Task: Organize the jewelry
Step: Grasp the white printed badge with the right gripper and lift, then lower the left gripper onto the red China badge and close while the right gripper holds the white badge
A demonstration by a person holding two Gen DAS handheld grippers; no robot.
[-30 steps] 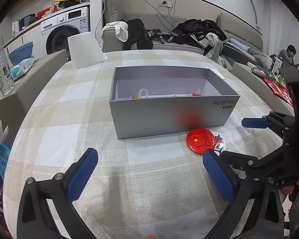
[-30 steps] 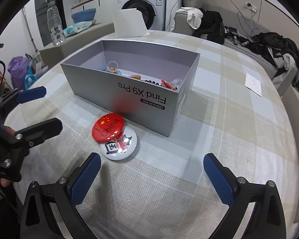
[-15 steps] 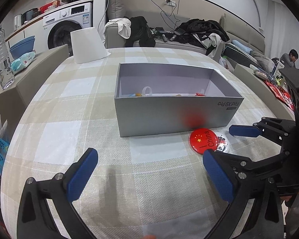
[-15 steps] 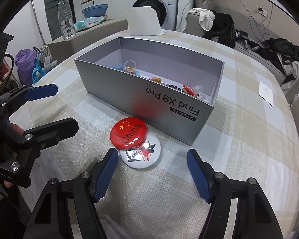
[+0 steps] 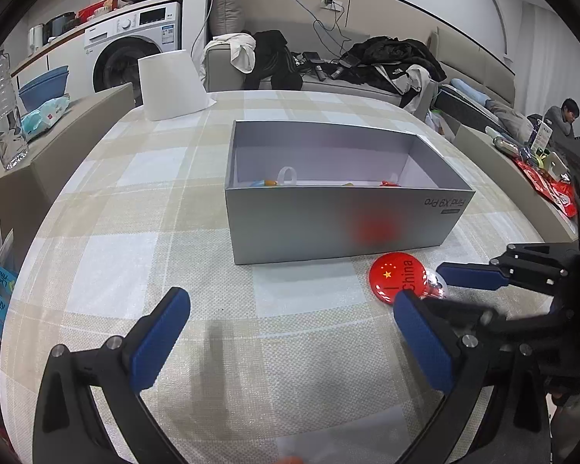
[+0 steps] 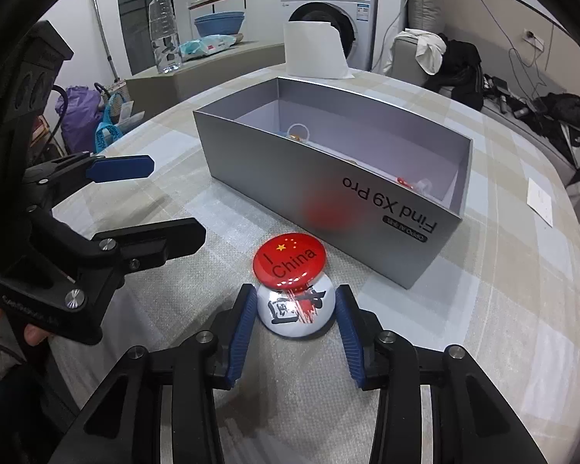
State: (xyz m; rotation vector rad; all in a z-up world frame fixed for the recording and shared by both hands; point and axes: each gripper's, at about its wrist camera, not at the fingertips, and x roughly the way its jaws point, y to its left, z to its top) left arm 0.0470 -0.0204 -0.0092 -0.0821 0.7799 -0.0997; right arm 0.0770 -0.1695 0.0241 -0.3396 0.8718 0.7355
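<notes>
A grey open box [image 5: 340, 216] [image 6: 328, 178] stands mid-table with several small trinkets inside. In front of it a red "China" badge [image 6: 289, 260] [image 5: 396, 276] overlaps a white badge [image 6: 295, 311] with black and red print. My right gripper [image 6: 295, 313] is low on the table, its blue fingers [image 6: 243, 328] on either side of the white badge and close to its edges, not clearly clamped. My left gripper [image 5: 290, 340] is wide open and empty over bare tablecloth, left of the badges.
A white paper bag [image 5: 170, 85] stands at the table's far edge. A paper slip [image 6: 541, 201] lies at the right. A side ledge holds a water bottle [image 6: 164, 31]. A sofa with clothes [image 5: 390, 62] lies behind.
My right gripper has moved forward and down to the badges and narrowed its fingers around the white badge. My left gripper has stayed wide open, shifting slightly.
</notes>
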